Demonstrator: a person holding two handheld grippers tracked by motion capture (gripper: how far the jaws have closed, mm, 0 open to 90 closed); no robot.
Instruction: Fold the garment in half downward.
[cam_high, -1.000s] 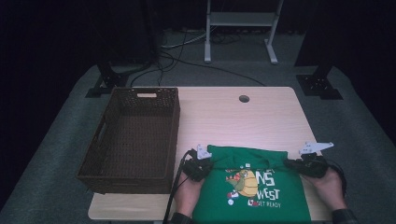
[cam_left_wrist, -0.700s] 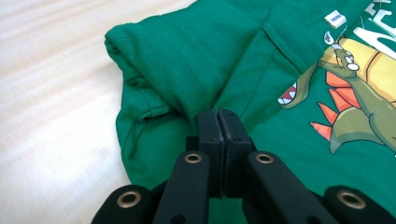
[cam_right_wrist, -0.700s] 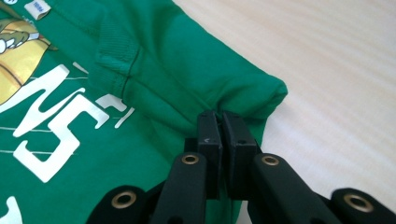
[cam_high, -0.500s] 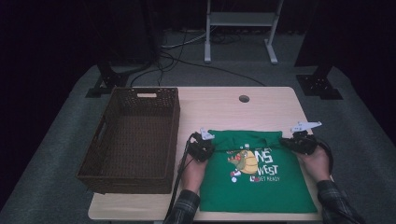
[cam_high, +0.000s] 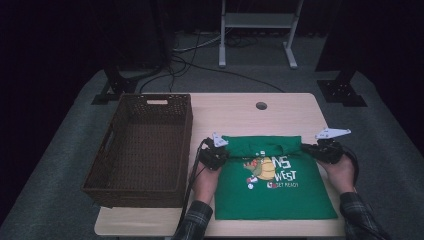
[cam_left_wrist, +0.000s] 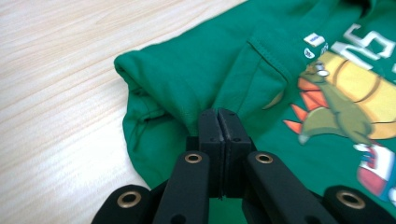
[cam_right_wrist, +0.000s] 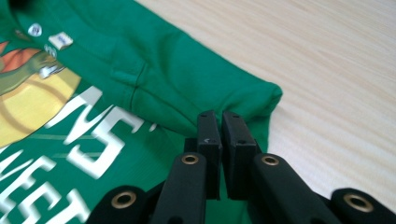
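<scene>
Wicker basket (cam_high: 142, 147) stands on the left part of the table (cam_high: 240, 112), just beside the work area. Left gripper (cam_high: 216, 156) sits at the upper left corner of the green T-shirt (cam_high: 275, 190); its jaws are pressed together on a fold of the fabric (cam_left_wrist: 196, 88), as the left gripper view confirms. The shirt lies flat on the near right part of the tabletop, printed side up, its top edge folded over. Right gripper (cam_high: 320, 150) sits at the upper right corner, jaws likewise clamped on the folded fabric (cam_right_wrist: 219, 93). Both hands rest on the shirt's side edges.
</scene>
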